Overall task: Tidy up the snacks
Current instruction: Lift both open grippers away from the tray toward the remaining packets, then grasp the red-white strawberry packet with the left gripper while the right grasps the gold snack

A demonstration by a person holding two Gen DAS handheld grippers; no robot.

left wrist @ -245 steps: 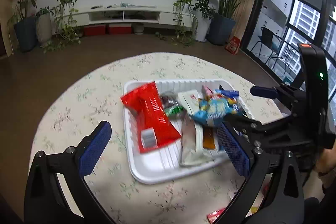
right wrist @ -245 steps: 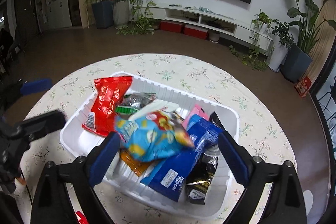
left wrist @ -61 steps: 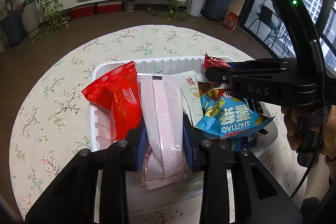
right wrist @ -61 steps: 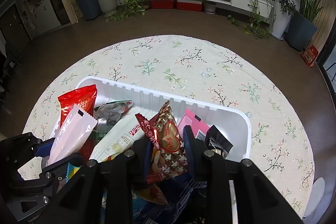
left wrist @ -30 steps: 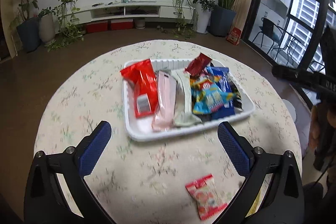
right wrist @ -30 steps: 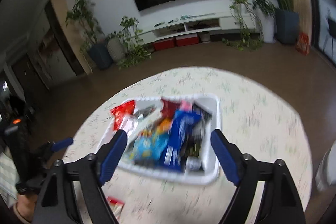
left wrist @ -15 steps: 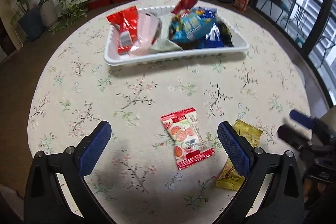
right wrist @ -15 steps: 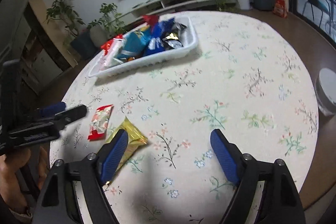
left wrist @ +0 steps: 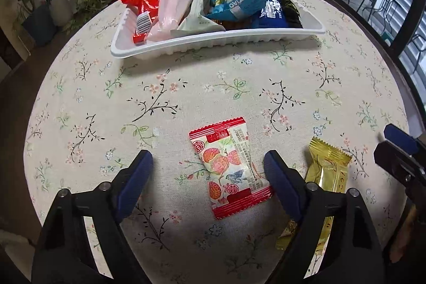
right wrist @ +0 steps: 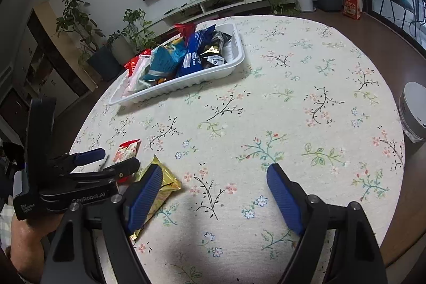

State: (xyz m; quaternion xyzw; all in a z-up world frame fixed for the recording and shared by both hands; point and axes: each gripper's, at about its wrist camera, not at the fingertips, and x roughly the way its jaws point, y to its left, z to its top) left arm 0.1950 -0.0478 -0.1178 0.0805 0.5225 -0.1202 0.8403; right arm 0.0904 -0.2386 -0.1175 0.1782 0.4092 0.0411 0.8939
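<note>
— Jaws of the left gripper [left wrist: 207,172]?
— Apart and just been narrowing, straddling the red-and-white packet [left wrist: 230,168], long axis running away from them. Right gripper [right wrist: 214,190], jaws apart, empty, beside the gold packet [right wrist: 157,193]. White tray [left wrist: 213,40] far across the bench.

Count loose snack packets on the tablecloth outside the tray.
2. The red-and-white packet lies between the left gripper fingers, untouched; the gold packet lies beside it, nearer the right gripper. None seem hidden.
</note>
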